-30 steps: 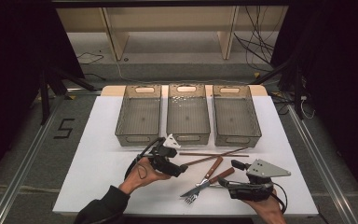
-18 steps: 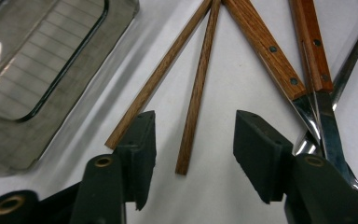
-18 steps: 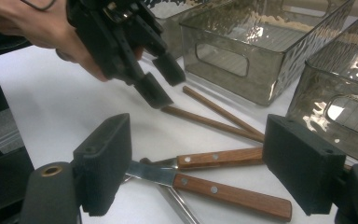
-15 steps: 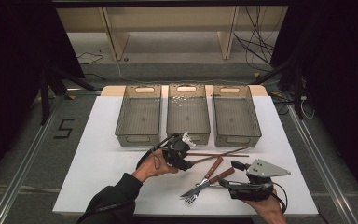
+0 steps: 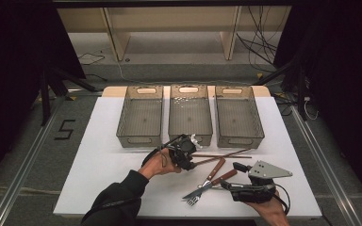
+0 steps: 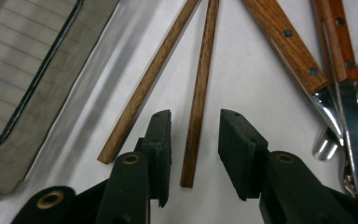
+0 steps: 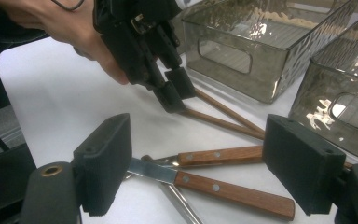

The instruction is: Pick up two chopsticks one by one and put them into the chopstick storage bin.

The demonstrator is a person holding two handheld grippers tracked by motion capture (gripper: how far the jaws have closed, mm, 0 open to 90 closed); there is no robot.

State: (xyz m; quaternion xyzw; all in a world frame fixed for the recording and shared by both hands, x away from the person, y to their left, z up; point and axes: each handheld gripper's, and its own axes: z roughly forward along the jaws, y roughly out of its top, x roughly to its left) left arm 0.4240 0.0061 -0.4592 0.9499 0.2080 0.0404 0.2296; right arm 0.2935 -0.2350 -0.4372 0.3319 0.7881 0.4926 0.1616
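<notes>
Since a second ago our left claw [image 6: 195,140] has slid from the open surface [image 5: 99,169] toward the cutlery, jaws closing but not yet pressing the one chopstick [image 6: 198,100] lying between them, the other chopstick [image 6: 147,84] just outside. We judge the pickup is underway; next, squeeze and lift. Our right claw [image 7: 196,163] rests open over the wooden-handled knife [image 7: 228,189]
</notes>
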